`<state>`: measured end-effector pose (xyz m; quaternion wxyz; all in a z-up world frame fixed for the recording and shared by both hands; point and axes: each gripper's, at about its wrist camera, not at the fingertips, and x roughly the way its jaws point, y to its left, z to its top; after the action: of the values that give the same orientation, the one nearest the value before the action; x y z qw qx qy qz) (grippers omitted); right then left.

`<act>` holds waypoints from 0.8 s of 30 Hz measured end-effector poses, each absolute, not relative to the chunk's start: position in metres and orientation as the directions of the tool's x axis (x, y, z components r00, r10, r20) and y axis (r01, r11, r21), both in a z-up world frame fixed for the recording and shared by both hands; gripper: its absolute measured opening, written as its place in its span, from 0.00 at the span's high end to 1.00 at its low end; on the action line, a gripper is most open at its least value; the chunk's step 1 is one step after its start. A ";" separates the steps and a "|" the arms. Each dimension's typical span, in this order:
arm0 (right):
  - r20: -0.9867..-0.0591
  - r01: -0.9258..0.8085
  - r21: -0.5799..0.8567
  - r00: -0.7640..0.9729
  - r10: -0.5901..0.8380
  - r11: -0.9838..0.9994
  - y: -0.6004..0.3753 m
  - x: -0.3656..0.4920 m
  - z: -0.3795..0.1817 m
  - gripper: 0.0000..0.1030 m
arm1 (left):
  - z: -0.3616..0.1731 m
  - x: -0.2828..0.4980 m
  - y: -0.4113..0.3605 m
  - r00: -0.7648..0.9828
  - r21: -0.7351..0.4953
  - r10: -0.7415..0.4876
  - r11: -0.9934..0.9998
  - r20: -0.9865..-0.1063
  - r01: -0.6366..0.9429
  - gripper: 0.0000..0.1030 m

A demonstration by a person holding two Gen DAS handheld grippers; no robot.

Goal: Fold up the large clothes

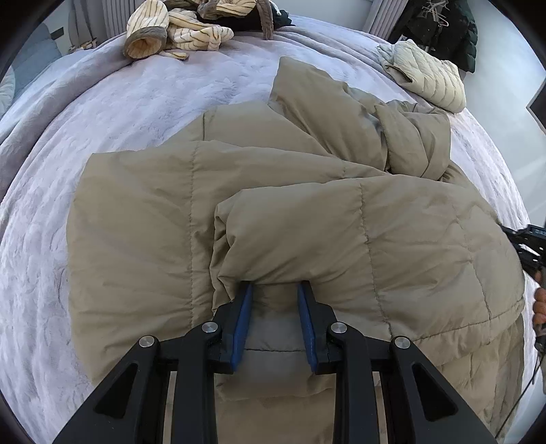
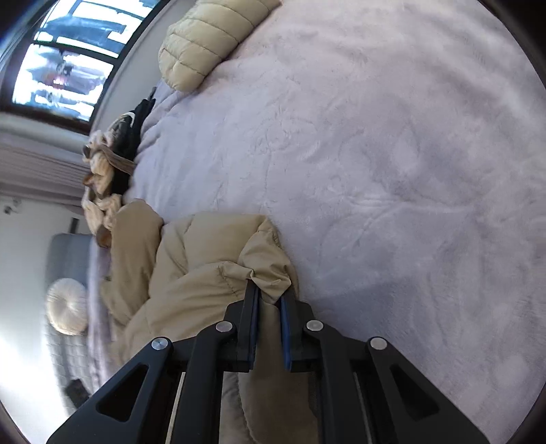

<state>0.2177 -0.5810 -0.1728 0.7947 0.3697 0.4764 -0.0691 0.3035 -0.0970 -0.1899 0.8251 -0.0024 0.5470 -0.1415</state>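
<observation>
A large khaki puffer jacket [image 1: 163, 211] lies spread on the lilac plush bed cover [image 1: 102, 102]. A padded part of it is folded over toward the front. My left gripper [image 1: 275, 290] has its blue pads on either side of that thick fold and is shut on it. In the right wrist view, my right gripper [image 2: 271, 297] is shut on a bunched edge of the same jacket [image 2: 204, 246] and holds it above the bed cover [image 2: 392, 153]. The right gripper's body shows at the right edge of the left wrist view [image 1: 525, 242].
A cream quilted jacket [image 1: 426, 77] lies at the bed's far right corner, also seen in the right wrist view [image 2: 204, 37]. A pile of striped cream clothes [image 1: 184, 24] sits at the far edge. Dark garments hang at the back right [image 1: 440, 27]. A window [image 2: 65, 58] is beyond the bed.
</observation>
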 end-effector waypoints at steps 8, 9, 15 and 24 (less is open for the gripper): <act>-0.823 0.313 0.319 0.559 0.098 0.894 -0.520 0.165 -0.102 0.88 | -0.190 0.305 -0.095 0.365 -0.175 -0.252 0.957 -0.896 0.229 0.71; -0.832 0.286 0.300 0.545 0.103 0.910 -0.509 0.161 -0.103 0.88 | -0.190 0.304 -0.095 0.365 -0.177 -0.253 0.957 -0.896 0.229 0.71; -0.895 0.298 0.228 0.439 0.079 0.927 -0.495 0.156 -0.150 0.92 | -0.195 0.308 -0.091 0.353 -0.200 -0.278 0.949 -0.893 0.242 0.71; -0.916 0.340 0.185 0.400 0.036 0.922 -0.495 0.156 -0.149 0.92 | -0.184 0.306 -0.080 0.338 -0.203 -0.266 0.956 -0.903 0.211 0.71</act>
<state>0.1561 -0.4946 -0.1485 0.8184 0.1740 0.5398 -0.0927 0.3064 -0.0802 -0.1839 0.8174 -0.0249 0.5567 -0.1458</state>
